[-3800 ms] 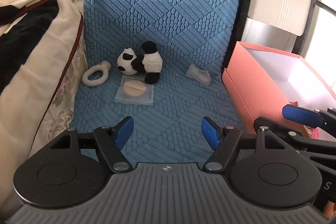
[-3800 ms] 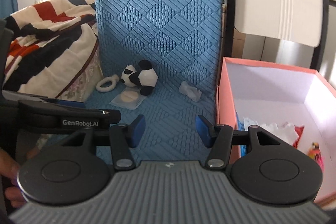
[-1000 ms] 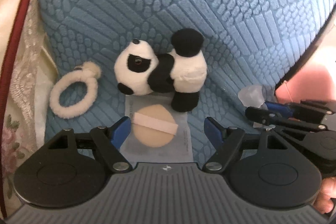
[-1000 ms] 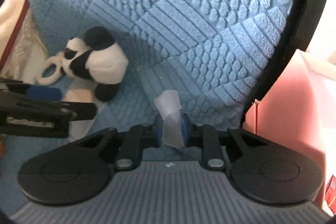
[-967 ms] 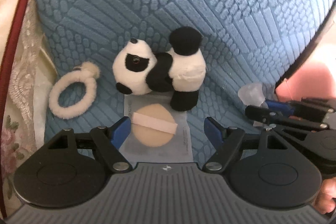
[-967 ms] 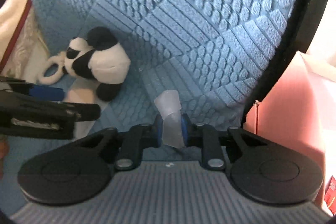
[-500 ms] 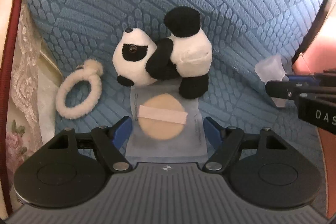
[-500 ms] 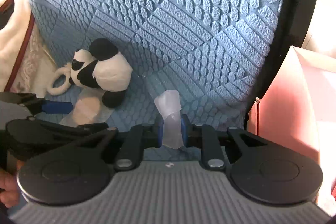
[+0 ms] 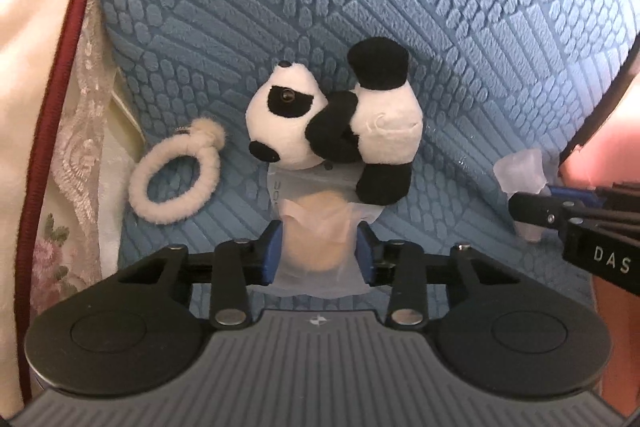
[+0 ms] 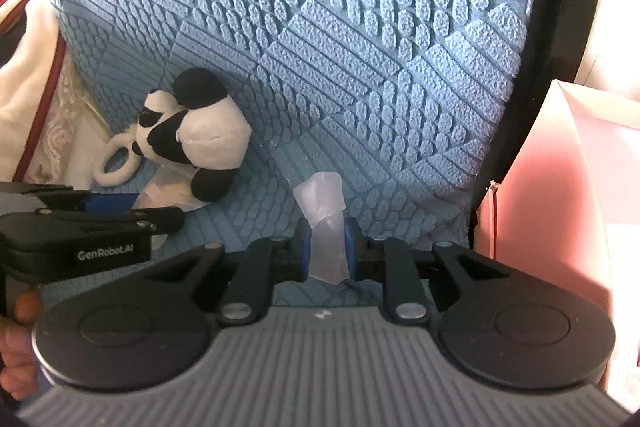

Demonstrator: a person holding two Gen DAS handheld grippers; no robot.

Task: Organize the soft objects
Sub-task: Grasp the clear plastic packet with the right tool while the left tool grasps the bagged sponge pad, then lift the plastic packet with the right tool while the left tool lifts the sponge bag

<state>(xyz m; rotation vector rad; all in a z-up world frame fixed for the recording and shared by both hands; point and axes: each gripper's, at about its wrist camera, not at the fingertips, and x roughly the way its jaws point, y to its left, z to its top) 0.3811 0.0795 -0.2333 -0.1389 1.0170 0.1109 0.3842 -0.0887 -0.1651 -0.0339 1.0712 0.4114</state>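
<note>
A tan powder puff in a clear packet (image 9: 316, 223) lies on the blue quilted mat (image 9: 360, 7), just below a black-and-white plush panda (image 9: 340, 131). My left gripper (image 9: 319, 247) is closing on the packet, which is crumpled between the blue pads. Left of the panda lies a fluffy white hair ring (image 9: 176, 183). My right gripper (image 10: 326, 247) is shut on a translucent soft piece (image 10: 320, 195), whose top sticks up above the pads. The right wrist view also shows the panda (image 10: 196, 139) and the left gripper (image 10: 132, 207) at its left.
A pink box (image 10: 560, 187) stands open to the right of the mat, past the mat's black edge. On the left, cream bedding with lace and a red trim (image 9: 48, 107) borders the mat. A hand (image 10: 16, 347) shows at the lower left.
The left gripper's jaws have come together from wide open onto the puff packet, bunching it. The right gripper has kept its hold on the translucent piece.
</note>
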